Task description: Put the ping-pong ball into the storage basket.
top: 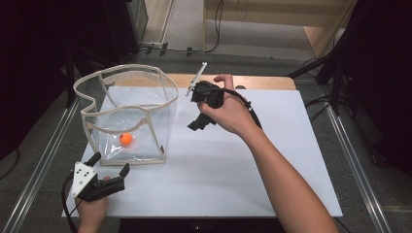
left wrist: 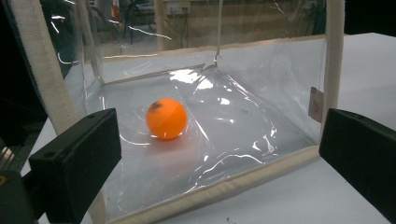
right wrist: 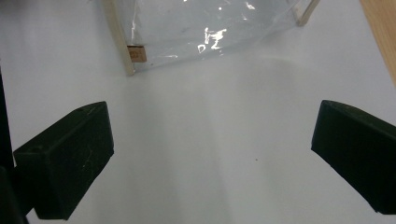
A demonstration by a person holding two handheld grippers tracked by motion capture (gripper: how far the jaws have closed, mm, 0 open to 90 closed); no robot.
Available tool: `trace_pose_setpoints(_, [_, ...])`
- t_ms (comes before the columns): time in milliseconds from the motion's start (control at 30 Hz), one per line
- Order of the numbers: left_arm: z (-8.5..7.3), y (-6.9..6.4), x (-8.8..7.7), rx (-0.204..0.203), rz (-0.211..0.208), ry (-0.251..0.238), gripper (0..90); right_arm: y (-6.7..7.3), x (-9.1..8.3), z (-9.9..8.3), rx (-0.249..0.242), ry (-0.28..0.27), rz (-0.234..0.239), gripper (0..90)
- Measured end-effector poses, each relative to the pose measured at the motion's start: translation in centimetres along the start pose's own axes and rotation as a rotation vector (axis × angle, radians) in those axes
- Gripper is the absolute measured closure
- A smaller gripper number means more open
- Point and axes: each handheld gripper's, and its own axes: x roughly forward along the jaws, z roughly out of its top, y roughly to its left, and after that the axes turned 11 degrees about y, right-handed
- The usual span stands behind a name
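Note:
A clear plastic bag (top: 127, 114) with cream trim stands open-topped at the left of the white sheet (top: 218, 165). An orange ball (top: 126, 139) lies on its floor. My left gripper (top: 110, 163) sits just in front of the bag's near wall, open, with nothing between its jaws. In the left gripper view the orange ball (left wrist: 166, 118) shows through the clear wall beyond the left gripper (left wrist: 219, 158). A hand holds my right gripper (top: 194, 108) above the sheet, right of the bag, open and empty. The right gripper (right wrist: 210, 154) looks down at bare sheet, with the bag's corner (right wrist: 205, 32) ahead.
The white sheet covers most of a wooden table (top: 262, 81), whose edge (right wrist: 380, 28) shows at the top right of the right gripper view. Metal rails (top: 357, 165) run along both sides. Cables lie on the floor beyond the table.

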Motion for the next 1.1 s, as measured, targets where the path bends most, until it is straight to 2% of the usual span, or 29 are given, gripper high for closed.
trace_pose_setpoints(100, [0.0, 0.0, 0.0, 0.003, 0.001, 0.003, 0.0, 0.2, 0.4, -0.5, 0.003, -0.007, -0.005, 0.0])
trace_pose_setpoints(133, [0.0, 0.0, 0.0, 0.003, 0.001, 0.003, 0.0, 0.4, 0.6, -0.8, 0.004, 0.002, -0.030, 0.0])
trace_pose_setpoints(367, [0.0, 0.0, 0.0, 0.004, 0.001, 0.003, 0.0, 0.8, 0.8, -1.7, 0.003, -0.022, -0.044, 0.0])
trace_pose_setpoints(1100, [0.0, 0.0, 0.0, 0.002, 0.002, 0.002, 0.0, 2.1, 2.4, -4.9, 0.013, -0.062, -0.032, 0.0])
